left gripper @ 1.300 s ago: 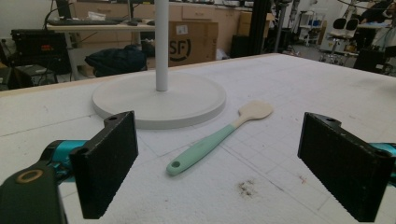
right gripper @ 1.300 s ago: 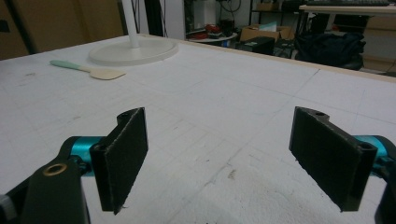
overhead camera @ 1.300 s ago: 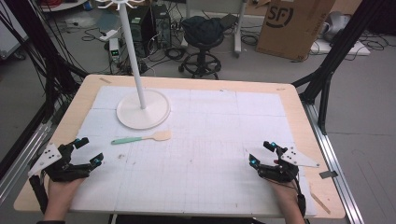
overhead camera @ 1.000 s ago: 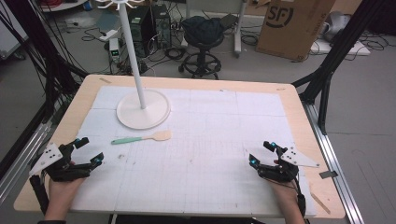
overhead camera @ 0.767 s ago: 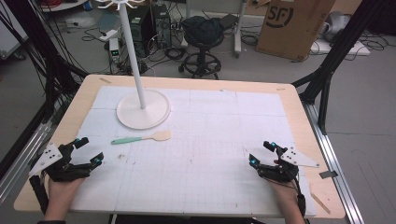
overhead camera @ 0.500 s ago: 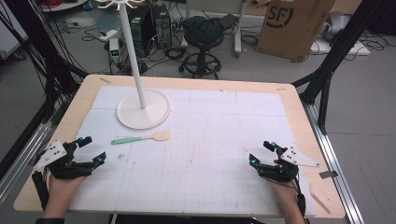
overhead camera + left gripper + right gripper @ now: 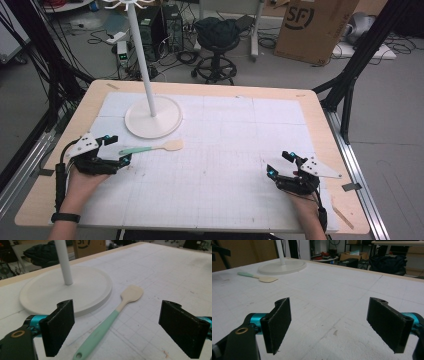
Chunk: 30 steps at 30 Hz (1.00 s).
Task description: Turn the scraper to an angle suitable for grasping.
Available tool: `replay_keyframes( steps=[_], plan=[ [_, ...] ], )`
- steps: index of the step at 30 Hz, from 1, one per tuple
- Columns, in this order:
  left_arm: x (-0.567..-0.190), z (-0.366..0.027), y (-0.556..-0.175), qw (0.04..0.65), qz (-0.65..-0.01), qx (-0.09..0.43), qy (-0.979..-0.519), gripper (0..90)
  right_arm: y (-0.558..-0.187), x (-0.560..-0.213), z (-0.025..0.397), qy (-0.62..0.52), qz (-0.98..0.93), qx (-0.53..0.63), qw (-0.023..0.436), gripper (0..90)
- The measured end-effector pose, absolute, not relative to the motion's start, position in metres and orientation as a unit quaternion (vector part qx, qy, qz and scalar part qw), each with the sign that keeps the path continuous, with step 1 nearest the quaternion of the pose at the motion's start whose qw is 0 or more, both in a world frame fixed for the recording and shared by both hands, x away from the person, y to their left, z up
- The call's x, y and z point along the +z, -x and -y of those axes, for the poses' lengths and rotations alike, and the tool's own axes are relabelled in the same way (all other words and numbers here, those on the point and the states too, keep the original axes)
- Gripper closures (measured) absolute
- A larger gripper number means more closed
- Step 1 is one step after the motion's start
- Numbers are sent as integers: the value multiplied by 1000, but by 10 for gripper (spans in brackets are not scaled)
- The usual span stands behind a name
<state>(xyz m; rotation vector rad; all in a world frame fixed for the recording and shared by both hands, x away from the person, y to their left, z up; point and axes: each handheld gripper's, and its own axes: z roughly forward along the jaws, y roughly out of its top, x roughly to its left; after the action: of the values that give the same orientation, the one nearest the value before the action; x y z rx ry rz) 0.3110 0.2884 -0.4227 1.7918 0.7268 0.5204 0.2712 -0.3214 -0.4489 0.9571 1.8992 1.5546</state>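
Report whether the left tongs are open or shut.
Open: the left tongs show black jaws spread wide, with the spatula handle lying between them, ungripped.

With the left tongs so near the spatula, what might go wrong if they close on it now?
1. The left tongs stand open around the hole end of the spatula handle; such an end grip may let the wooden blade droop or swing.
2. The spatula lies flat on the table, so the jaws might scrape the mat or push it away.
3. The stand's round base is close beside it; a sideways lift may bump it.
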Motion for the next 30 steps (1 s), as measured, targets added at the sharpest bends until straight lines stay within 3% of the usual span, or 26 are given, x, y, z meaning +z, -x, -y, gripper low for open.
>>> replay_keyframes(
  steps=[13, 19, 26, 27, 30],
  plan=[
    [-417, -242, -348, 478, -274, 175, -816, 146, -272, -449, 321, -351, -699, 571, 249, 190],
    [-426, -222, -364, 442, -263, 155, -843, 205, -272, -449, 321, -352, -699, 571, 246, 190],
    [-432, -210, -379, 405, -250, 143, -868, 365, -272, -449, 322, -351, -699, 571, 248, 190],
    [-433, -210, -381, 403, -247, 140, -870, 429, -272, -449, 322, -352, -699, 571, 247, 190],
    [-433, -209, -385, 395, -241, 134, -876, 503, -272, -449, 321, -353, -699, 571, 245, 190]
  ],
)
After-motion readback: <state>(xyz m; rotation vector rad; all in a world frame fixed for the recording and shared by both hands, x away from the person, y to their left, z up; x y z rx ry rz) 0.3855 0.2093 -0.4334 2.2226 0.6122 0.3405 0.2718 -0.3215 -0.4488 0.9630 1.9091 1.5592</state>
